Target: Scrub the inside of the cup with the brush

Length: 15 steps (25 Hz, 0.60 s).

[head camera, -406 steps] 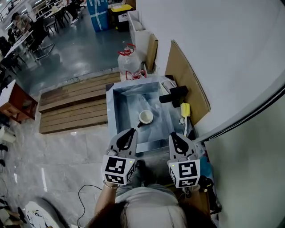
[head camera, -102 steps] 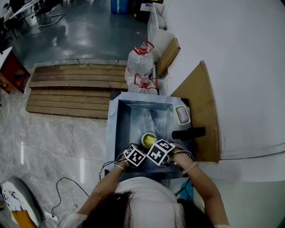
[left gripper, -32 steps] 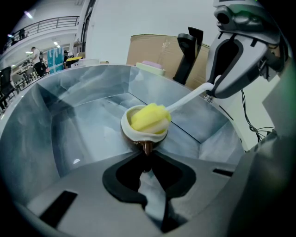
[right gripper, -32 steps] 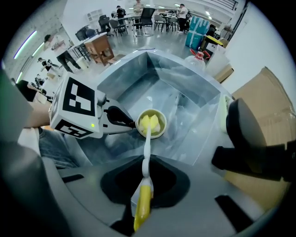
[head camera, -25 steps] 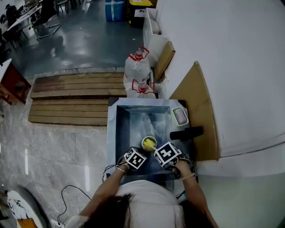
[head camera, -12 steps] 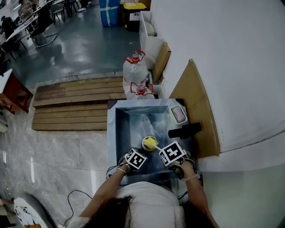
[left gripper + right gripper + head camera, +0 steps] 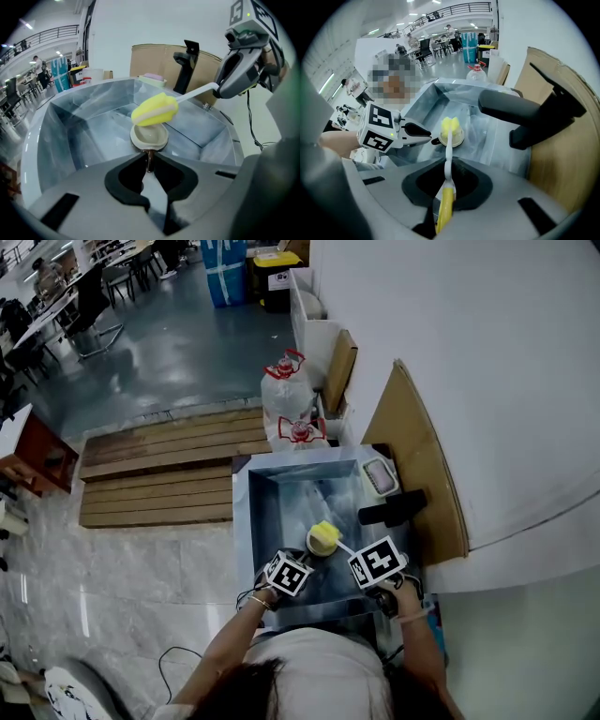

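- Cream-coloured and round, the small ceramic cup (image 7: 149, 136) sits inside the steel sink (image 7: 70, 131), its mouth facing up; whether its base rests on the sink floor cannot be made out.
- The cup's thin dark handle is pinched between the closed jaws of the left gripper (image 7: 149, 164), likely so the cup cannot spin or slide while it is scrubbed.
- The brush (image 7: 154, 109), with a yellow sponge head on a white stem, lies across the cup's mouth, at or just above the rim and not down inside, so the scrubbing is judged paused or between strokes.
- The right gripper (image 7: 447, 183) has its jaws nearly together, clamped on the brush's yellow grip, with the stem running straight out toward the cup.
- Both grippers point steeply down into the basin, the left one (image 7: 305, 557) beside the cup and the right one (image 7: 354, 549) on its other side.
- A black faucet (image 7: 392, 509) stands at the sink's right edge, with a brown cardboard sheet (image 7: 412, 456) against the wall.
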Tool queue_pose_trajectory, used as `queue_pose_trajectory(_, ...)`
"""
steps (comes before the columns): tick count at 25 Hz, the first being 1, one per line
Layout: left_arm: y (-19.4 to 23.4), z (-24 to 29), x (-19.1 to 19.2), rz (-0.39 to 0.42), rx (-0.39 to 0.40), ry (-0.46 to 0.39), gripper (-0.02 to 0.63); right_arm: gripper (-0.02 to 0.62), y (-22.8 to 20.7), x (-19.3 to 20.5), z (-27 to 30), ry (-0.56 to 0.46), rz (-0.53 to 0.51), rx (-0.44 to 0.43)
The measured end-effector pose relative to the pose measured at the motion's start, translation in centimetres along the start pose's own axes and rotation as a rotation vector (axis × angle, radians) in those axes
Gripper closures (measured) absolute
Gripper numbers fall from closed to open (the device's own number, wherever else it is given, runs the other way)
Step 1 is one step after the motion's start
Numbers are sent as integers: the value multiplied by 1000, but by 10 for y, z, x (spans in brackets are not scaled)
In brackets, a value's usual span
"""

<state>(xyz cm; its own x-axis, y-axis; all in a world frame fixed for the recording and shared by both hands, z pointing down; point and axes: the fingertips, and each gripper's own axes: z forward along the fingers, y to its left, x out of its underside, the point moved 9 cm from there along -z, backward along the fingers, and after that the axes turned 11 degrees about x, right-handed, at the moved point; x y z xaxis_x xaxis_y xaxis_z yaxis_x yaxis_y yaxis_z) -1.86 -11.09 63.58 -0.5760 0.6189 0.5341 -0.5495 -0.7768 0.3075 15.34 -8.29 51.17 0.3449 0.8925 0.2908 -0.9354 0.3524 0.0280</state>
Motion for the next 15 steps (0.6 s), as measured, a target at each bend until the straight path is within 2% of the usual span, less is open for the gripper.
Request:
queue_pose_trajectory(7, 2, -31, -1, -26, -32, -103, 548, 545, 6, 3, -7, -55, 51, 25)
queue_pose_trajectory(13, 1, -64, -5, -20, -59, -220, 548, 545, 15, 9, -13, -120, 99, 54)
queue_pose_trajectory(15, 1, -74, -3, -11, -65, -234, 549, 545, 20, 9, -16, -150, 116, 64)
